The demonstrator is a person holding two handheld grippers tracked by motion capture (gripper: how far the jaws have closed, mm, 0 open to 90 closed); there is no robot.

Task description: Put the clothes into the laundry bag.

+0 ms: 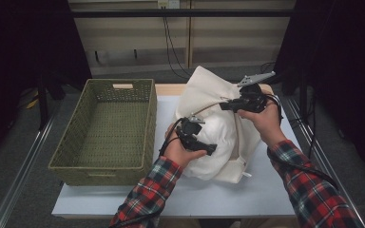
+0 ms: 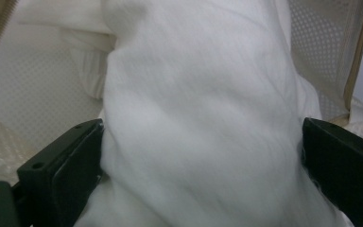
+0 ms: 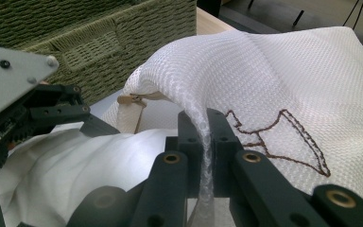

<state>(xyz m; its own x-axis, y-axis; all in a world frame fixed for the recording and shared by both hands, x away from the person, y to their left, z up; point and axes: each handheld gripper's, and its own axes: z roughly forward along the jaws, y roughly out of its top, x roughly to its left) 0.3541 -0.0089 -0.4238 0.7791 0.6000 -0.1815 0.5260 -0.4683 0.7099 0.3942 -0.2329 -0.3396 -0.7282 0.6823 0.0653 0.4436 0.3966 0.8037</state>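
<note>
Laundry bag, one of them, white mesh, sits mid-frame on the table, with one white cloth bulging from its mouth. One green woven basket stands left of it. Brown stitched outline on the mesh, no readable writing. Left gripper is spread wide around the cloth; right gripper pinches the bag's edge.
</note>
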